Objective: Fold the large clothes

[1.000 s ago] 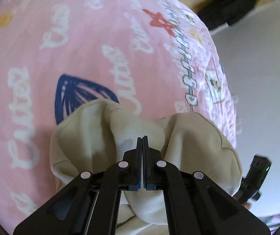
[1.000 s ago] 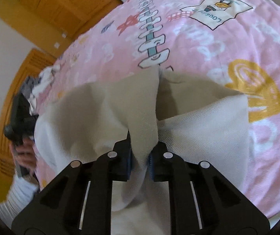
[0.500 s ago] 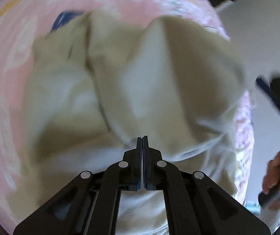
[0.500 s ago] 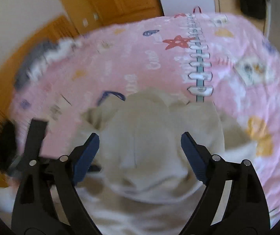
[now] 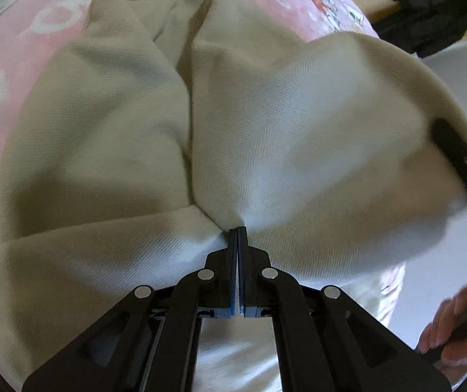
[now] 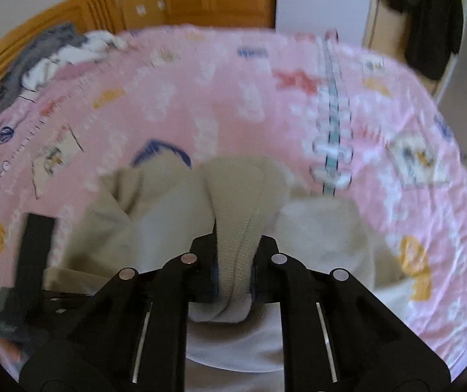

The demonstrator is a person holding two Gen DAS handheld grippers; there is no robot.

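A large beige garment [image 5: 298, 114] lies bunched on a pink printed bed cover [image 5: 21, 32]. My left gripper [image 5: 240, 228] is shut, and the cloth's folds pinch together at its tips. In the right wrist view, my right gripper [image 6: 235, 245] has its jaws closing on a thick seamed fold of the same garment [image 6: 155, 215], with the pads pressing it from both sides. The right gripper's black finger [image 5: 461, 163] shows at the left wrist view's right edge, above the hand [image 5: 452, 336] that holds it. The left gripper [image 6: 36, 245] appears blurred at the right wrist view's left.
The pink bed cover [image 6: 233, 98] spreads far beyond the garment. A pile of grey and white clothes [image 6: 54, 55] lies at its far left corner by a wooden headboard [image 6: 21, 42]. Dark clothing [image 6: 429, 16] hangs at the back right.
The right gripper let go of a flat flap, swung wide open, rose and turned, and now grips a seamed fold. The left gripper carried its cloth over the garment, which now fills its view.
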